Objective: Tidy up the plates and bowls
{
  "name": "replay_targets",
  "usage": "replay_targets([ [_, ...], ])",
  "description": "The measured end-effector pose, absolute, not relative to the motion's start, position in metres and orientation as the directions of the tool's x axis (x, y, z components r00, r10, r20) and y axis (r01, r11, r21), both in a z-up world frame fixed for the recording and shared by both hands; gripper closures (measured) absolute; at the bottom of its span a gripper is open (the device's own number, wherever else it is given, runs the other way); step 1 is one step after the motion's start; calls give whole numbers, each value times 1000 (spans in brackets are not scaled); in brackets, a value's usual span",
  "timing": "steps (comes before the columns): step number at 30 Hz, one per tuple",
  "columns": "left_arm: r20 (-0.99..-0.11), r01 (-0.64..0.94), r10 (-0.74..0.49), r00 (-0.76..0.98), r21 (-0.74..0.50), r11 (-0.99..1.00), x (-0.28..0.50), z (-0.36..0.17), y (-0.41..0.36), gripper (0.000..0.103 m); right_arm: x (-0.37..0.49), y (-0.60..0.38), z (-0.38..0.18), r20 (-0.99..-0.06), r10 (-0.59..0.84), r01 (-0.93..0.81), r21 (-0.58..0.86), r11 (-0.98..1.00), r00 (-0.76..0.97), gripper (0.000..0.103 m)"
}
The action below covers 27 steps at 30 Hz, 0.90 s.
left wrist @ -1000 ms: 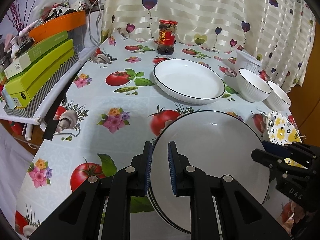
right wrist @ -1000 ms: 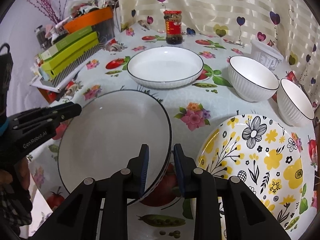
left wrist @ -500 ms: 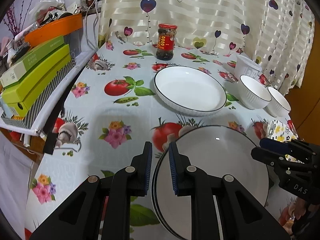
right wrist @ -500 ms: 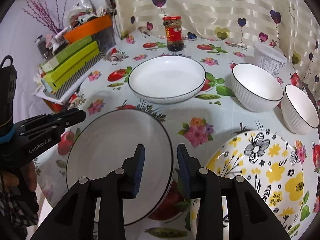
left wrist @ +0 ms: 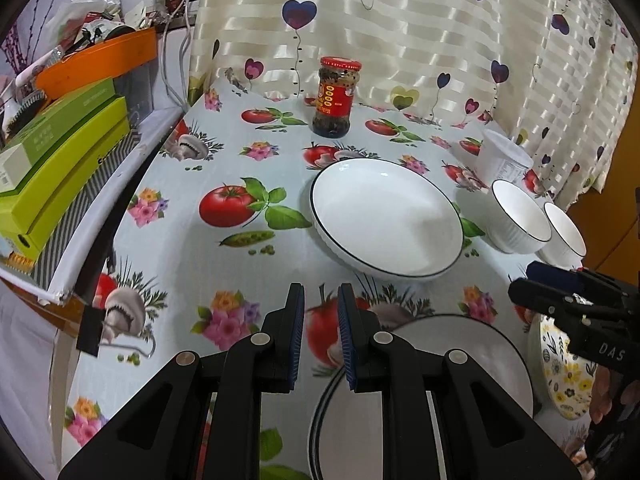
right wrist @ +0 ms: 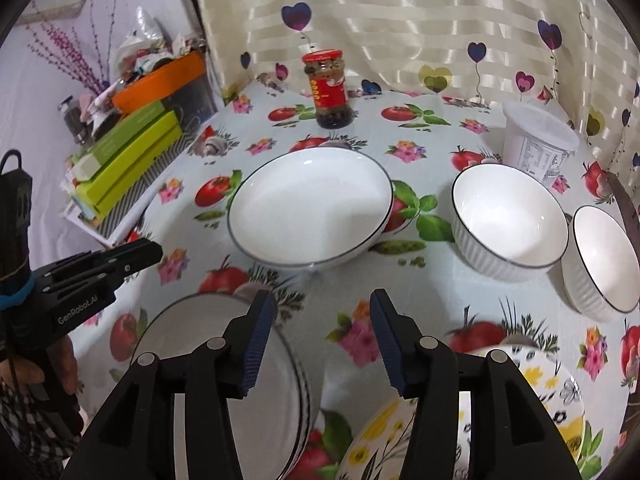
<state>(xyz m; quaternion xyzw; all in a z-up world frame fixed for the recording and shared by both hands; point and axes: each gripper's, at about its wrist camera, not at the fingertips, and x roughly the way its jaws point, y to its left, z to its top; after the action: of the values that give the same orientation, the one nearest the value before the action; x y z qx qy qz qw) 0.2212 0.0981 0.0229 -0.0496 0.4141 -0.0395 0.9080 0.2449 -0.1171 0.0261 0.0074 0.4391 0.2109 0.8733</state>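
Note:
A stack of white black-rimmed plates (left wrist: 472, 364) (right wrist: 188, 340) lies at the near table edge. A wide white dish (left wrist: 384, 216) (right wrist: 310, 208) sits mid-table. Two ribbed white bowls (left wrist: 520, 216) (left wrist: 564, 234) stand right of it; they also show in the right wrist view (right wrist: 508, 220) (right wrist: 604, 256). A yellow flowered plate (right wrist: 560, 396) (left wrist: 560, 376) lies near right. My left gripper (left wrist: 320, 334) is slightly open and empty, just left of the stack. My right gripper (right wrist: 322, 336) is open and empty, above the gap between the stack and the flowered plate.
A red-labelled jar (left wrist: 336, 98) stands at the back by the curtain. A white lidded tub (right wrist: 538, 148) sits back right. Green boxes (left wrist: 60, 148) and an orange tray (left wrist: 100, 60) are piled on a shelf left of the table.
Both grippers let go of the top white plate and pulled back and up. The right jaws opened wide. The plate now rests on the stack.

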Motion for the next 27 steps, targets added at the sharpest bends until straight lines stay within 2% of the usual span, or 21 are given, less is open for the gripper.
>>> replay_targets([
  [5,-755,43,-133,642,-138,990,238,20,100,85,270,-118,26,-769,399,-363,232,902,499,47],
  [27,-786,47,-220,578,-238,970,304,-3,107,85,361,-106,7,-809,322,-351,154,924,492,47],
])
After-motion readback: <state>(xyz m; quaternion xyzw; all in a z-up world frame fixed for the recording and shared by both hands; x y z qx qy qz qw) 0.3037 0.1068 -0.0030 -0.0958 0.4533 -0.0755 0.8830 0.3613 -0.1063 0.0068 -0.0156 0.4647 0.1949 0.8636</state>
